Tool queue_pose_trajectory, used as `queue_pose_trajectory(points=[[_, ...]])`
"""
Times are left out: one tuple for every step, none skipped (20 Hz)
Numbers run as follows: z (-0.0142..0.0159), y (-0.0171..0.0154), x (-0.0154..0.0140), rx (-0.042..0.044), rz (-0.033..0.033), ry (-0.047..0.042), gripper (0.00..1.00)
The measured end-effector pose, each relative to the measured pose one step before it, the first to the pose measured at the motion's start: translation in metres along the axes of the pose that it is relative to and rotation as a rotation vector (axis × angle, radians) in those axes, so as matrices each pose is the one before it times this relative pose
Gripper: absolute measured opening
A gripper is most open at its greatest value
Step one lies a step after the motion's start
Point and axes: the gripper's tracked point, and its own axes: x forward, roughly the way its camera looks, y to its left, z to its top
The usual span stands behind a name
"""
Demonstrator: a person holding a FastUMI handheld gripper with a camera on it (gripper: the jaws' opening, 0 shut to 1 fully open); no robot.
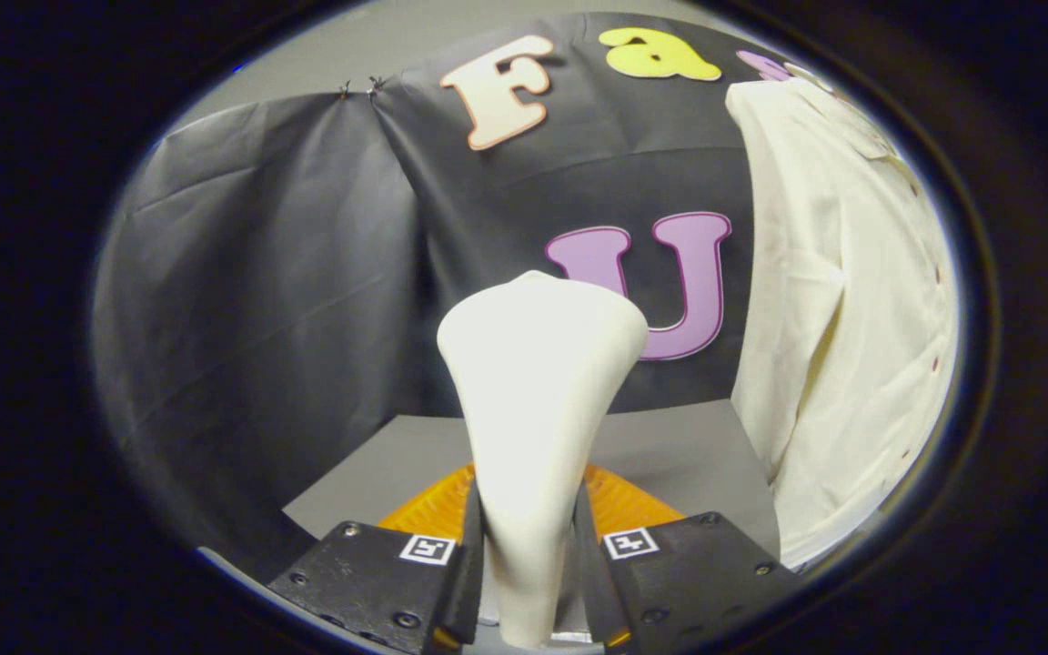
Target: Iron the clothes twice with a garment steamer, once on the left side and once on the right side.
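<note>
While the booth's dark cloth wall (287, 273) hangs slack across the back, a pale shirt (842, 318) hangs at about three o'clock from the fingers, soft and light, likely to swing away under pressure. Below lies the grey tabletop (670, 446), with an orange object (619, 505) just ahead of the fingers. The white garment steamer (533, 400) rises at twelve o'clock, smooth, rigid and probably slippery; its narrow neck is the sensible hold. The gripper (529, 582) is clenched on that neck, pointing level, left of the shirt.
</note>
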Motion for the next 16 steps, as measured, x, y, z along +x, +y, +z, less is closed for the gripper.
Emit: queue_pose_trajectory(points=[[0.00803,-0.00303,-0.00622,-0.02825,0.01230,-0.03500,0.45],[0.00998,-0.00477,-0.00920,-0.02708,-0.00949,-0.03517,0.45],[0.00713,0.00103,-0.01521,-0.01938,-0.00579,-0.01846,0.45],[0.00885,-0.00303,-0.01248,-0.00241,-0.01017,-0.01321,0.45],[0.00787,-0.00749,-0.01413,-0.01189,-0.01235,-0.01711,0.45],[0.00785,-0.00712,-0.01173,-0.00353,-0.00952,-0.01127,0.45],[0.00801,-0.00660,-0.00812,-0.00981,-0.00956,-0.01052,0.45],[0.01084,-0.00876,-0.00784,-0.01586,-0.02343,-0.01956,0.45],[0.00841,-0.01098,-0.00568,-0.00754,-0.02689,-0.00349,0.45],[0.00917,-0.01005,-0.00611,-0.01151,-0.02719,-0.00868,0.45],[0.00767,-0.01093,-0.00778,-0.00705,-0.02939,-0.00247,0.45],[0.00999,-0.01091,-0.00586,-0.00696,-0.02408,-0.01346,0.45],[0.00782,-0.01012,-0.00663,0.00308,-0.02157,-0.01594,0.45],[0.00812,-0.01131,-0.00406,0.00532,-0.02273,-0.01662,0.45],[0.00774,-0.01204,-0.00032,0.00853,-0.02659,-0.01608,0.45],[0.00564,-0.01342,0.00071,0.00575,-0.03372,-0.01247,0.45]])
